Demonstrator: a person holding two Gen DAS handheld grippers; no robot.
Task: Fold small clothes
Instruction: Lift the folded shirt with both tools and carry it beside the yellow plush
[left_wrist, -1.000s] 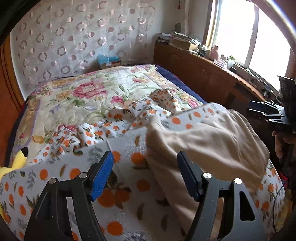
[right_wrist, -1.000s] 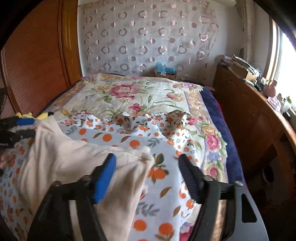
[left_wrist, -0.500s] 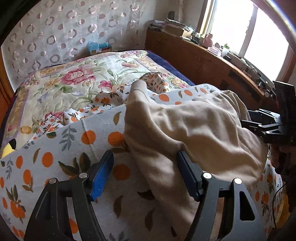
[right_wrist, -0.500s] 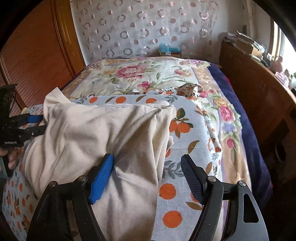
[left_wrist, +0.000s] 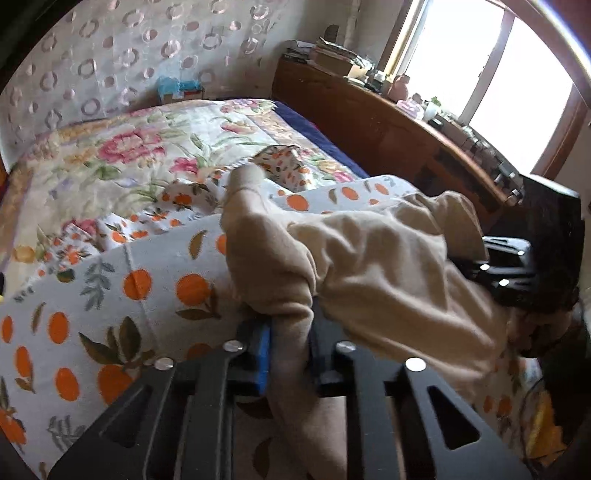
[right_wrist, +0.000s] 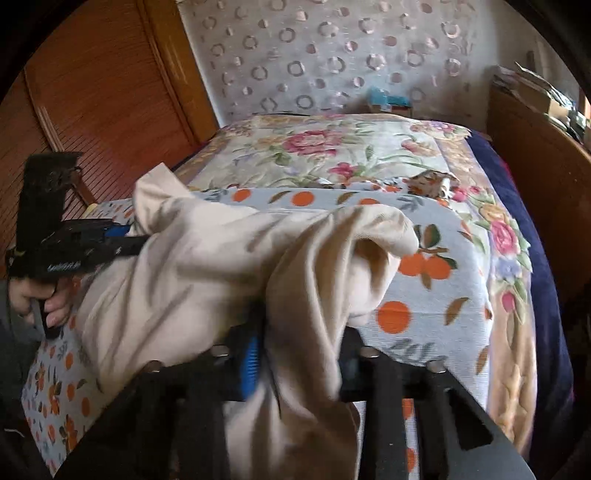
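Orange-print sheet (left_wrist: 110, 295): the landmark, spread on the bed. Beige garment (left_wrist: 369, 266): lies bunched at its near edge. Left gripper (left_wrist: 290, 347) and right gripper (right_wrist: 299, 354): each pinches a beige fold. Best practice, likely: lift both evenly, keeping the cloth taut.

One beige garment (left_wrist: 369, 266), two tongs (left_wrist: 290, 347).
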